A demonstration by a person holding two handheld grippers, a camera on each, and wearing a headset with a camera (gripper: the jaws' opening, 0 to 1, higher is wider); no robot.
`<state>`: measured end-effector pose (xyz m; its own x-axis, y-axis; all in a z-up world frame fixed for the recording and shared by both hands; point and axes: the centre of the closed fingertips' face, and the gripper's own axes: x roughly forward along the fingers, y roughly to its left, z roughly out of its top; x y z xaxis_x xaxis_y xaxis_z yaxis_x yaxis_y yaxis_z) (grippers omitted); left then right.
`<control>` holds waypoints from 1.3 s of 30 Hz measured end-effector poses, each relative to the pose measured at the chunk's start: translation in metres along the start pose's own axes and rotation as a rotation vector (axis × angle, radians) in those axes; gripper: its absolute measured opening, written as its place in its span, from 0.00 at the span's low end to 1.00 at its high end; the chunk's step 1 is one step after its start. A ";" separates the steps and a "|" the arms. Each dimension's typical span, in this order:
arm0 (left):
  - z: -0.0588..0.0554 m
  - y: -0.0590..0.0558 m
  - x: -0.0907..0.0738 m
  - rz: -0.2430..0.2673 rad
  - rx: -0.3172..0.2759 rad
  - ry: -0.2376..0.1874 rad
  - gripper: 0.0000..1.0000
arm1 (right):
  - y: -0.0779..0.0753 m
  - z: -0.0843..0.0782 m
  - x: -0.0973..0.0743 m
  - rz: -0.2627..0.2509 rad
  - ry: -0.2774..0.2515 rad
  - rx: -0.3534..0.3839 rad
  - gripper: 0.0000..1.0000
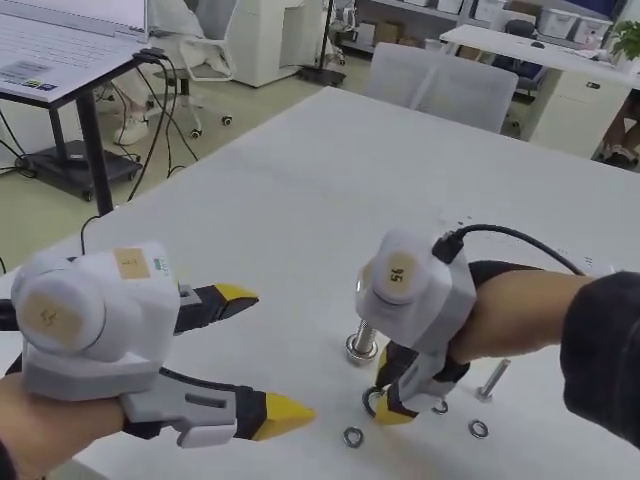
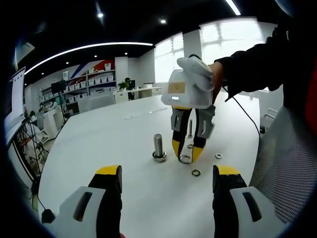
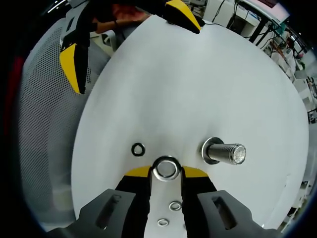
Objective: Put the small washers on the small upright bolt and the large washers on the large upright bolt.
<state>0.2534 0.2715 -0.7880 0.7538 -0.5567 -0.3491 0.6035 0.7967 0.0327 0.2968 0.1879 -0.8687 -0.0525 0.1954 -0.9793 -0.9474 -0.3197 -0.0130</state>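
Note:
My right gripper (image 1: 384, 396) points down at the white table, shut on a large washer (image 1: 368, 401) held just above the surface. In the right gripper view the large washer (image 3: 155, 168) sits between the yellow tips of the right gripper (image 3: 166, 174). The large upright bolt (image 1: 362, 340) stands just left of it, with a washer at its base. A small bolt (image 1: 493, 380) stands to the right. Three small washers (image 1: 352, 437) (image 1: 479, 429) (image 1: 440, 407) lie loose on the table. My left gripper (image 1: 260, 352) is open at the lower left, holding nothing.
The white table (image 1: 330, 190) stretches away behind the bolts. A grey chair (image 1: 440, 85) stands at its far edge, and a desk with a laptop (image 1: 60, 45) is at the far left. The right gripper's black cable (image 1: 520, 238) trails to the right.

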 end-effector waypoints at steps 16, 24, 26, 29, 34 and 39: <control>0.000 -0.001 0.003 -0.010 -0.001 -0.002 0.74 | -0.013 -0.015 -0.029 -0.055 0.005 0.016 0.24; 0.000 -0.001 0.005 -0.019 -0.001 0.000 0.74 | -0.018 -0.018 -0.049 -0.086 -0.001 0.017 0.24; 0.000 -0.001 0.006 -0.020 0.001 0.000 0.74 | -0.020 -0.017 -0.053 -0.096 -0.003 0.012 0.24; 0.001 -0.001 0.006 -0.022 -0.001 -0.002 0.74 | -0.023 -0.017 -0.061 -0.110 -0.002 0.006 0.24; 0.001 0.000 0.006 -0.020 -0.003 -0.003 0.74 | -0.030 -0.010 -0.073 -0.126 -0.007 -0.009 0.24; 0.002 0.001 0.006 -0.017 -0.004 -0.006 0.74 | -0.035 0.001 -0.083 -0.137 -0.019 -0.030 0.24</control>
<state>0.2590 0.2681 -0.7887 0.7450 -0.5718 -0.3435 0.6154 0.7879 0.0230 0.3343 0.1844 -0.7867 0.0706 0.2570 -0.9638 -0.9361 -0.3167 -0.1530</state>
